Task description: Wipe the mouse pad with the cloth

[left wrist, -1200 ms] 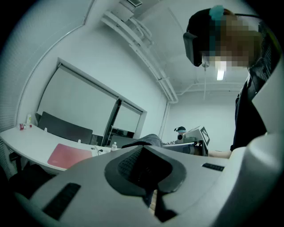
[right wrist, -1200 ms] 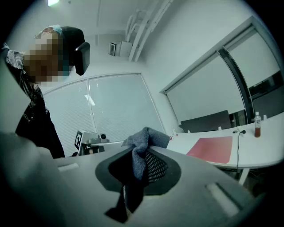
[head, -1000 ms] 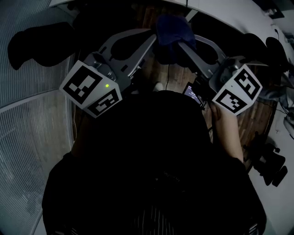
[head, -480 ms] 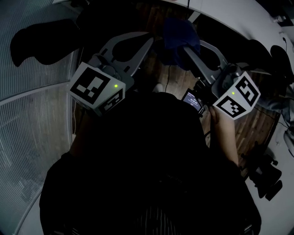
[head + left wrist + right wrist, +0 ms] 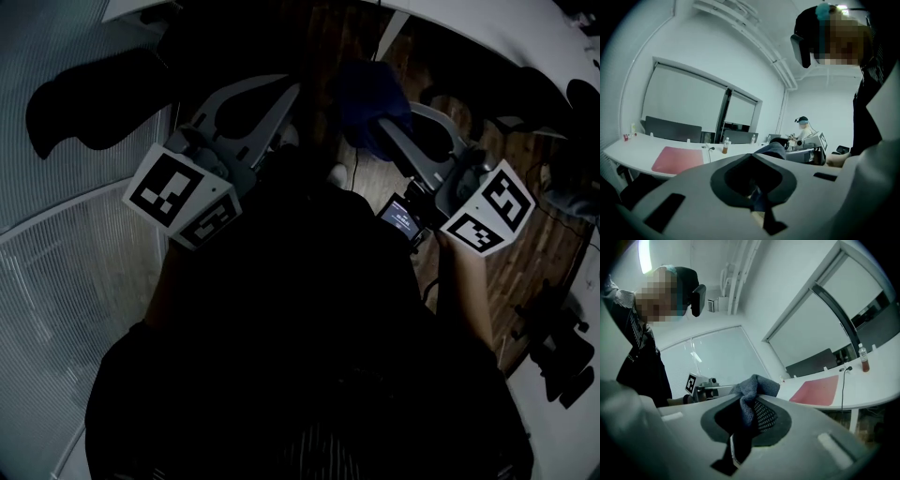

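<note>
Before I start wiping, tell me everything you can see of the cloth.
The blue-grey knitted cloth looks soft and is bunched into a crumpled wad. It is pinched between the shut jaws of the right tool, with a rounded fold bulging past them and a strip trailing down between them. It is held in the air, apart from the flat red mouse pad on the curved white desk; only the tool touches it.

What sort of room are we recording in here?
Probably an office or lab workroom: long white desk with a red mouse pad and a bottle, large windows behind.
</note>
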Demonstrator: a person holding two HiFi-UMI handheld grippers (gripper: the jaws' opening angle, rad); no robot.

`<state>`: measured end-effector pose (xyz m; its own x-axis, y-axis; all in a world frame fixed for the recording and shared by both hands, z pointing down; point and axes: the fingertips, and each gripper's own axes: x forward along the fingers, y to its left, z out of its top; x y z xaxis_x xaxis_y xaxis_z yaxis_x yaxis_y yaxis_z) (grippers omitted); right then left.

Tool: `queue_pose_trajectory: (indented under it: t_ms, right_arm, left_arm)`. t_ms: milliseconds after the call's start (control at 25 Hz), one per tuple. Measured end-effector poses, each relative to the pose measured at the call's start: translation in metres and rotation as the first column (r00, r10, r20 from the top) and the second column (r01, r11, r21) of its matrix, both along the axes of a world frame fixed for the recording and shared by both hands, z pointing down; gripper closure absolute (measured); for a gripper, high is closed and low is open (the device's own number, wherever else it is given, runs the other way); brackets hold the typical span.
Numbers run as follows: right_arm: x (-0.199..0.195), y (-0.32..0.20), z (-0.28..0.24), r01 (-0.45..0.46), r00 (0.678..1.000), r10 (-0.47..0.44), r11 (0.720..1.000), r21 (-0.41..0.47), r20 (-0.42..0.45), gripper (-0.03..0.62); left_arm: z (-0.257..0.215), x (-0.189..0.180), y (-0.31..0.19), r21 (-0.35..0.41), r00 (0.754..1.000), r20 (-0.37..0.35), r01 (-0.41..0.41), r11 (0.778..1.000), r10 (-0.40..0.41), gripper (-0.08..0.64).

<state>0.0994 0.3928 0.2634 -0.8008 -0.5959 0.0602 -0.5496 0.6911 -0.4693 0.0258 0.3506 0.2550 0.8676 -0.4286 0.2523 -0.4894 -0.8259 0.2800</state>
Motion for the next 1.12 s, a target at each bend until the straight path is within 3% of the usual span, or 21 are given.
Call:
queue_pose_trajectory:
  t_ms: [320, 560, 840, 1120]
  right_arm:
    - [0.036, -0.039, -0.035, -0.160, 0.986, 0.160, 0.987, 0.004, 0.042, 0.555]
    - [0.045, -0.061, -0.034, -0.298, 0.954, 0.299, 0.954, -0.032, 0.032, 0.555]
    - [0.039, -0.070, -0.064, -0.352, 0.936, 0.352, 0.936, 0.002, 0.004, 0.555]
    - [0.015, -0.100, -0.145, -0.380, 0.925, 0.380, 0.925, 0.018, 0.018, 0.555]
  left_arm:
    - [-0.035, 0.054, -0.038, -0.006, 0.981, -0.096, -0.168, 0.986, 0.167, 0.554]
    - [-0.033, 0.057, -0.066, 0.002, 0.959, -0.116, -0.259, 0.966, 0.258, 0.554]
    - [-0.063, 0.055, -0.074, 0.041, 0.941, -0.133, -0.307, 0.951, 0.310, 0.554]
    - [-0.141, 0.048, -0.098, 0.072, 0.928, -0.103, -0.353, 0.933, 0.358, 0.554]
